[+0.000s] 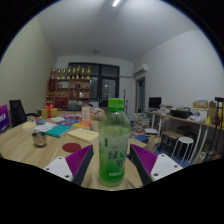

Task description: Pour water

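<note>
— Where's the bottle?
— The green bottle stands upright on the wooden table, clamped between the gripper's 2 pink pads.
— And the room?
— White walls, shelves at the back, a cluttered desk — papers everywhere.

A clear green-tinted plastic bottle with a green cap stands upright between my jaws, above the worktop's near edge.
</note>
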Tool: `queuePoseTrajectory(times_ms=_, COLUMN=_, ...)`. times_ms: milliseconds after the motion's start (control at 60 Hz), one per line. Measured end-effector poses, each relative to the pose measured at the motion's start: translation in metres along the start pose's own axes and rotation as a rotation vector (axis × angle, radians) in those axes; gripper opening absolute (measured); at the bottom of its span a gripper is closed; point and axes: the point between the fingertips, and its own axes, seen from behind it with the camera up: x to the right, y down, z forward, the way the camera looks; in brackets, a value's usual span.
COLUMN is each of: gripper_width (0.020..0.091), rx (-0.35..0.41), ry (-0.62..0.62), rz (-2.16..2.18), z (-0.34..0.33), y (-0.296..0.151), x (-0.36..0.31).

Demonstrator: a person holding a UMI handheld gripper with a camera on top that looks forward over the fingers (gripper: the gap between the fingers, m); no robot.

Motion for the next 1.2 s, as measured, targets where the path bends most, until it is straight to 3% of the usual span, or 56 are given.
queuePoseTrajectory(times_ms=83, gripper_width=0.083, rx=0.007, ry=0.02, rz=-0.009, z=0.02, y=-0.001, x=0.001)
queuePoseTrajectory(times_ms=100, gripper_width=0.0798, rx=0.002, ry=0.02, rz=-0.009, z=0.023, y=0.0, x=0.001)
queuePoseTrajectory(times_ms=167, gripper_width=0.0555, rx=-0.015, ry=0.024, rz=0.002, z=0.032, y=0.007, x=0.002)
queuePoseTrajectory(times_ms=400, gripper_width=0.0524, rx=-0.006, ry=0.026, rz=0.069, z=0.036, y=0.01, x=0.001)
queuePoseTrajectory(times_ms=567, gripper_width=0.038, rx=-0.021, ry=0.037, rz=0.032, z=0.036, y=0.008, x=0.0)
queuePoseTrajectory(times_ms=783, gripper_width=0.0379, rx=0.014, ry=0.026, rz=-0.278, z=0.049, y=-0.045, x=-0.039)
queuePoseTrajectory(times_ms=967, gripper_width=0.0376, rx=0.063, ry=0.065, rz=-0.911, z=0.086, y=-0.099, x=-0.115)
queuePoseTrajectory(times_ms=1100, gripper_width=0.0376, rx=0.096, ry=0.051, rz=-1.433, z=0.099, y=-0.111, x=-0.156)
queuePoseTrajectory(times_ms=1200, gripper_width=0.0379, rx=0.135, ry=0.051, rz=-1.752, z=0.119, y=-0.096, x=-0.203)
